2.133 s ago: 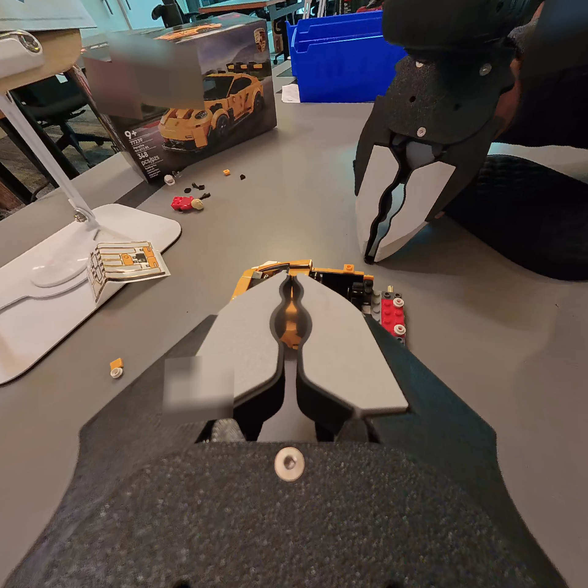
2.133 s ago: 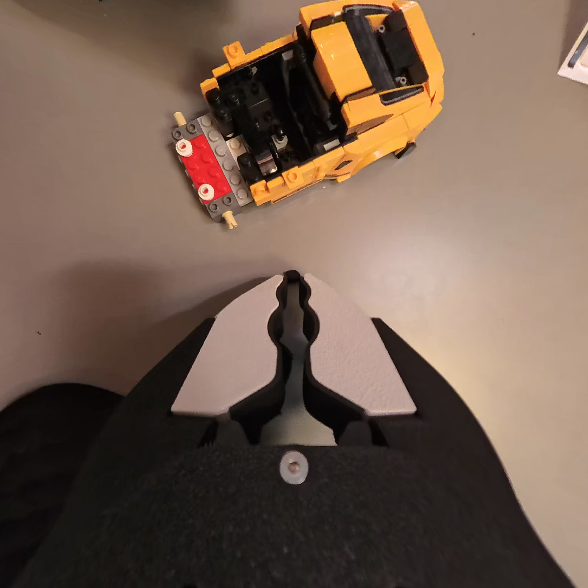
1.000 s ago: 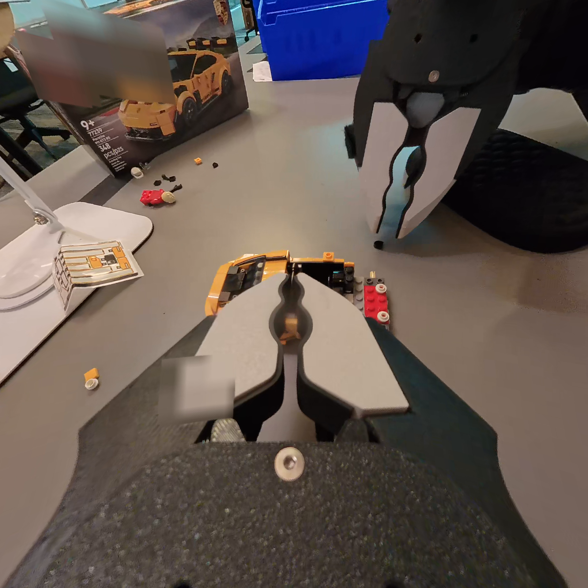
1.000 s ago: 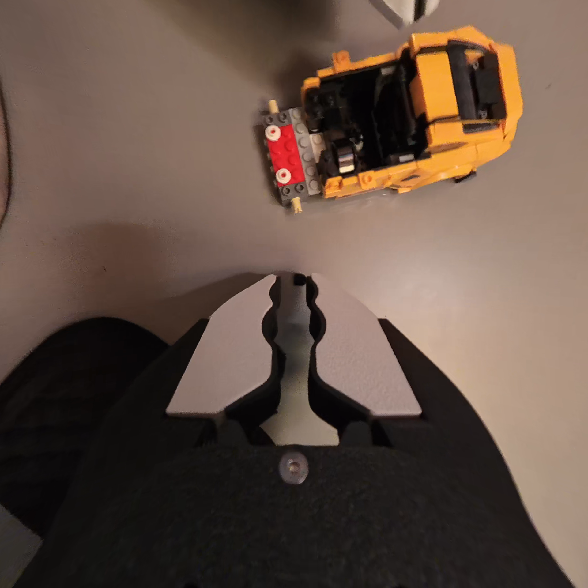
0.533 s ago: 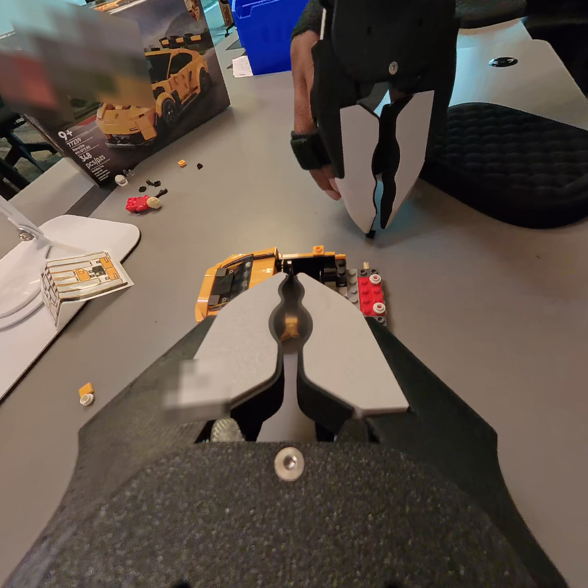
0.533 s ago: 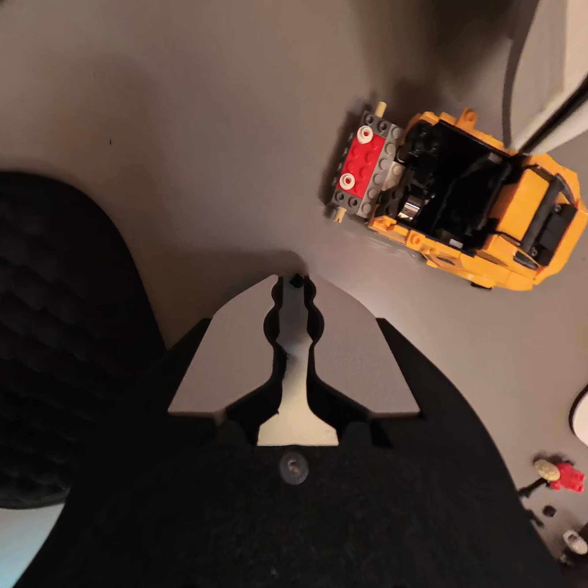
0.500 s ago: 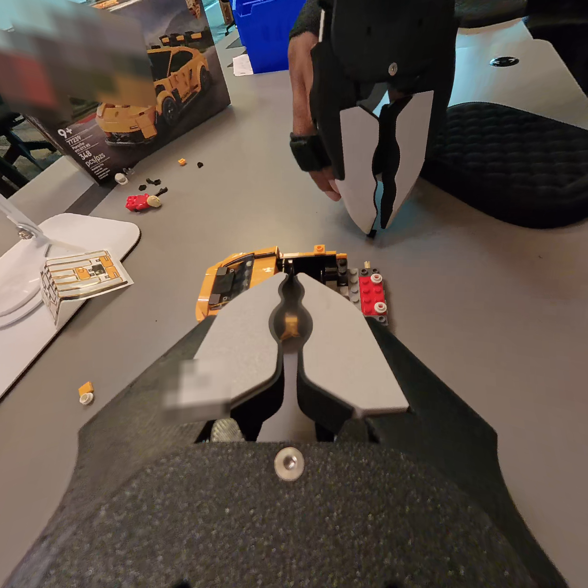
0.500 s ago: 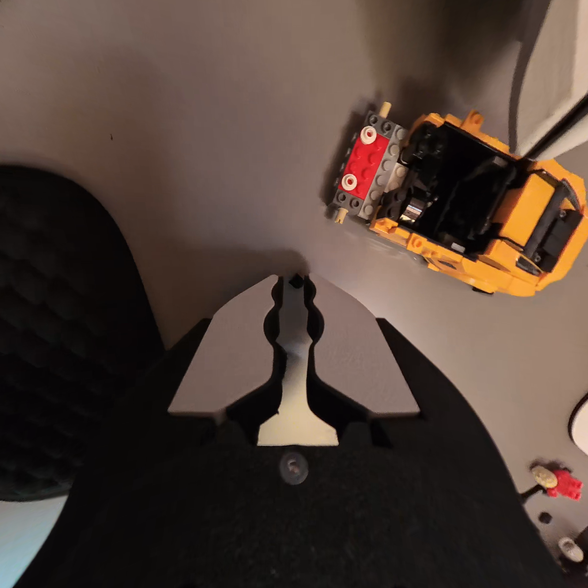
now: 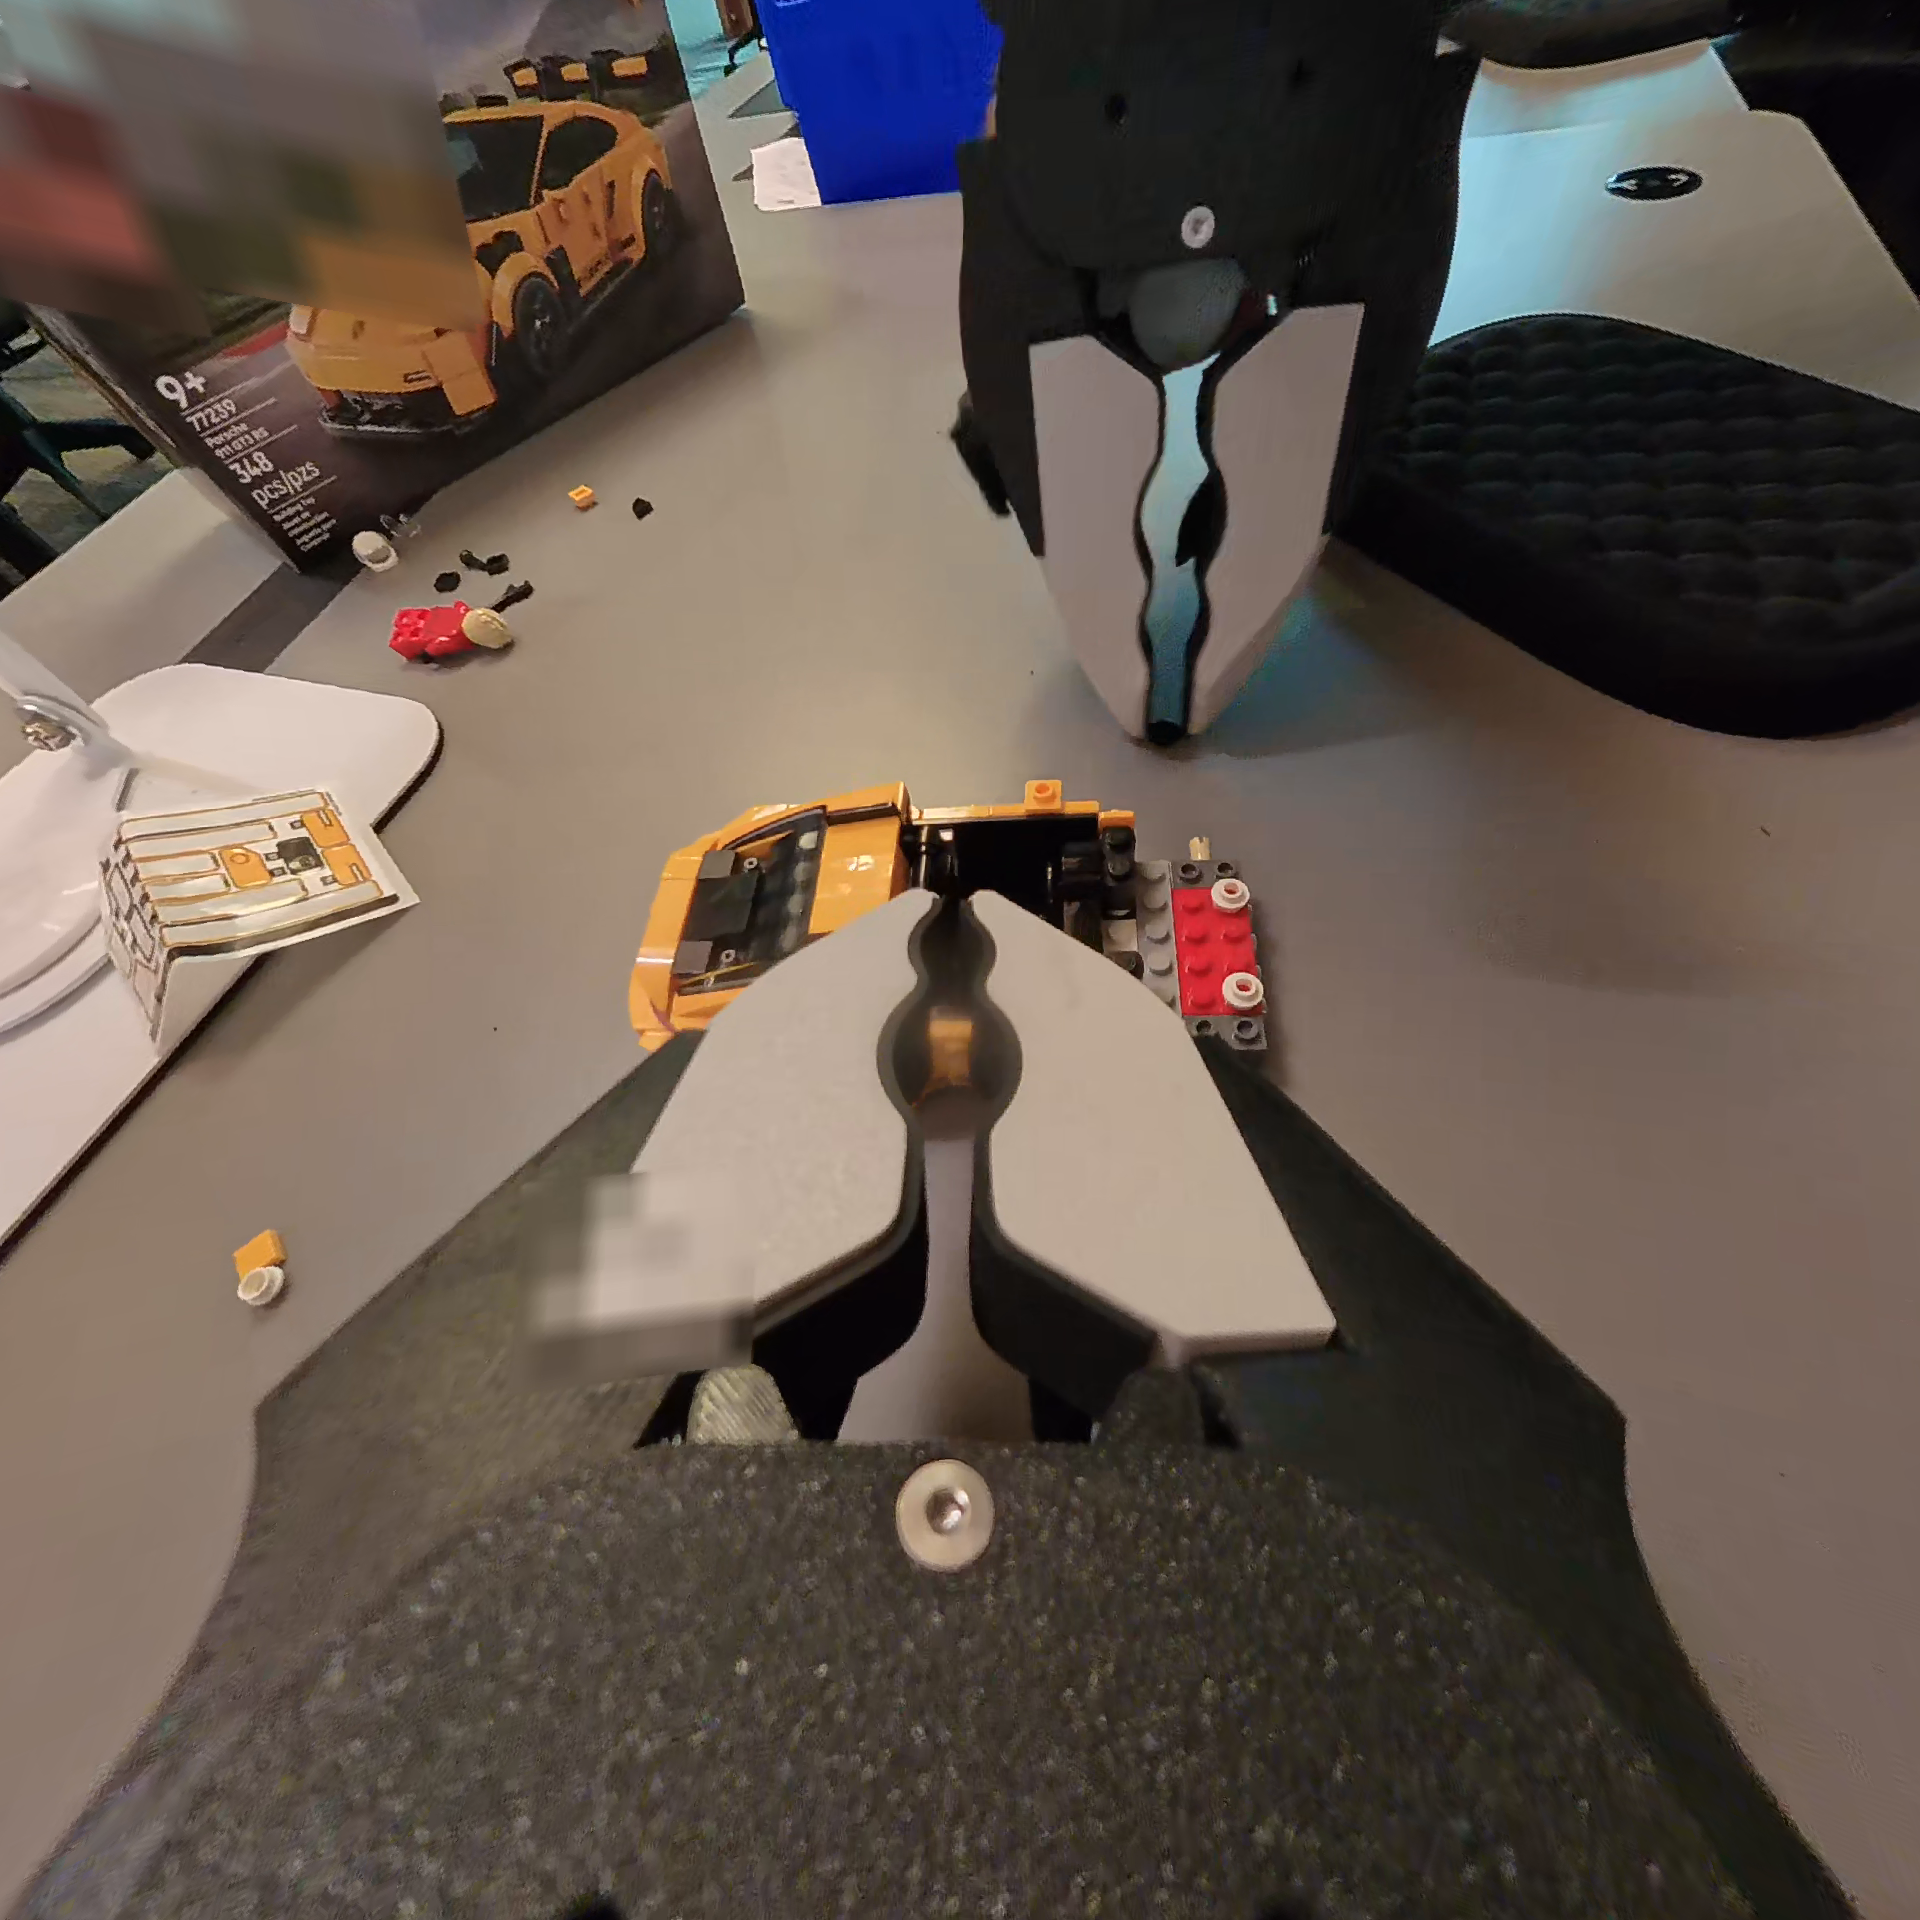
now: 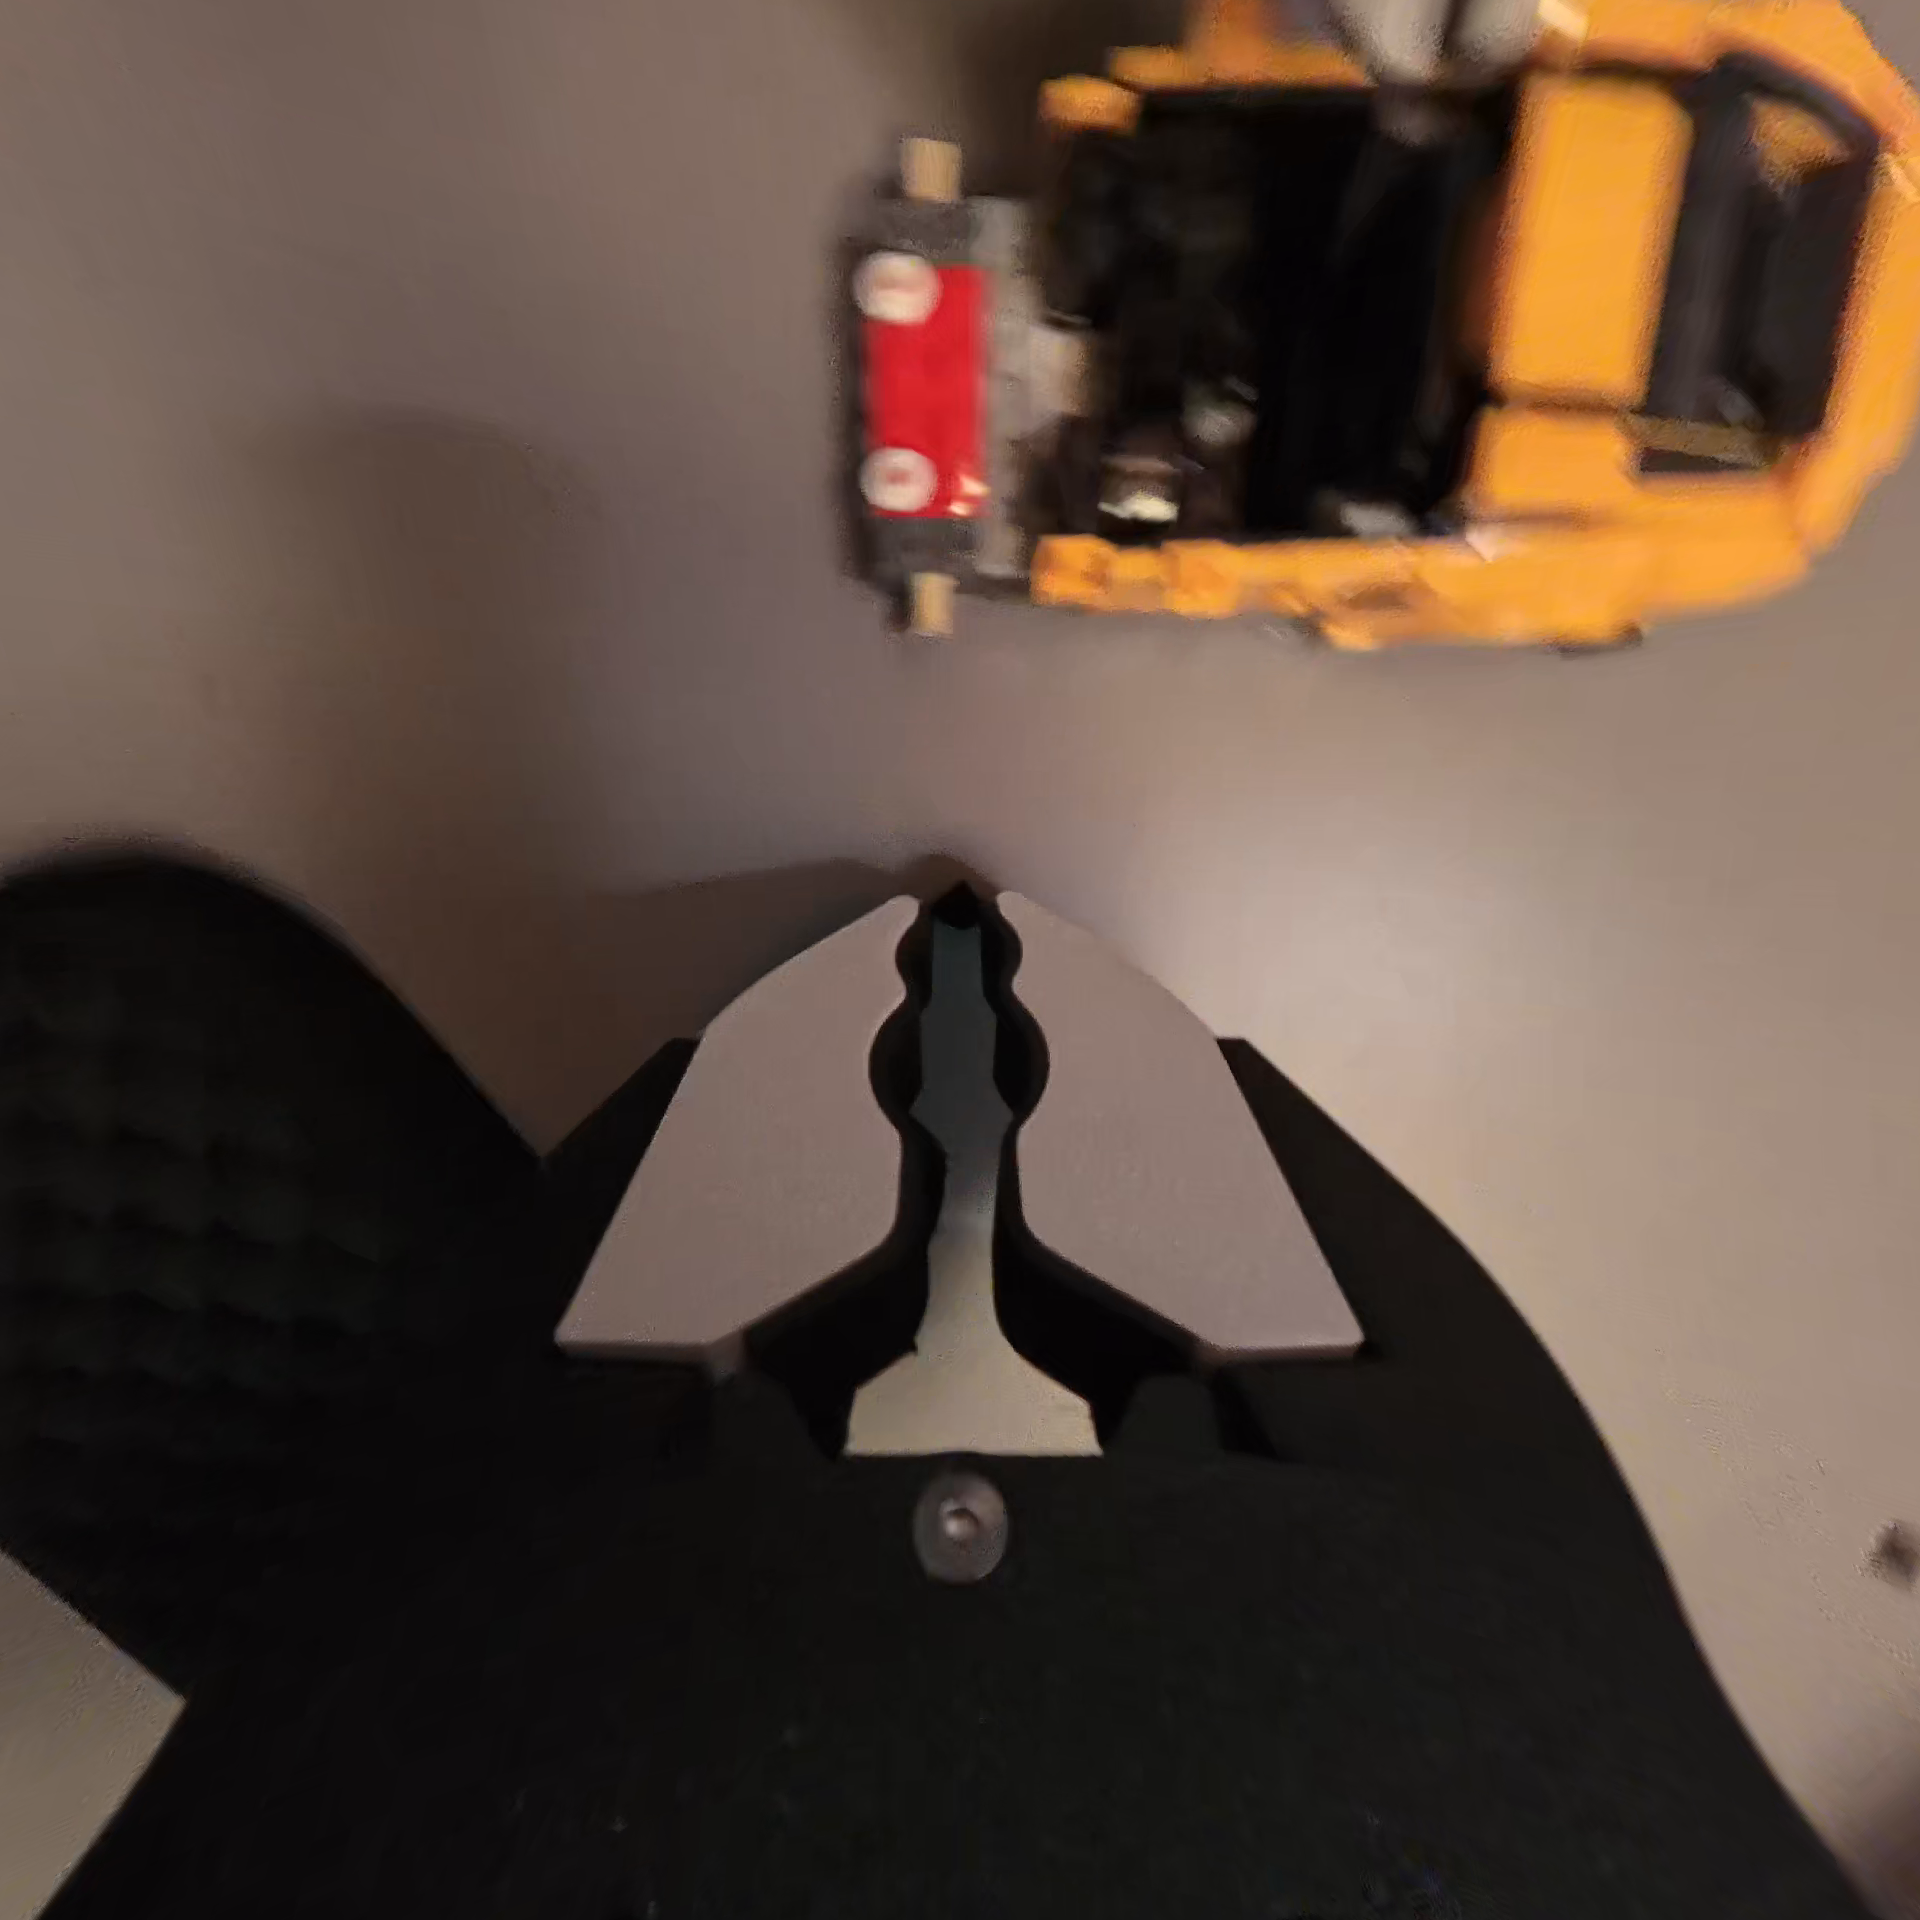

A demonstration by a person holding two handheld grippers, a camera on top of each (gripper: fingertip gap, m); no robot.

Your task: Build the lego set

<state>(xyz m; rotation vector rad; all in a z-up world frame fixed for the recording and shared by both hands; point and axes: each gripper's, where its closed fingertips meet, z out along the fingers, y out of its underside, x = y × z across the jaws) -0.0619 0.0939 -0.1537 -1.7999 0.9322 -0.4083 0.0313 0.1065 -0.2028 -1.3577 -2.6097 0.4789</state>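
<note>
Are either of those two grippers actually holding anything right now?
The right gripper pinches a tiny black piece at its very tips. The left gripper is shut over the toy car; whether it grips it cannot be told.

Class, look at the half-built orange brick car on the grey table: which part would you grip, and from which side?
Probably the orange brick car across its two long side walls, from above: they look flat and parallel, while its open black middle and studded red end offer poorer faces.

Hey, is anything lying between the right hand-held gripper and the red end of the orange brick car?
Nothing visible does. Only bare grey table lies between the right hand-held gripper, with a small black piece at its tips, and the red end of the orange brick car.
</note>
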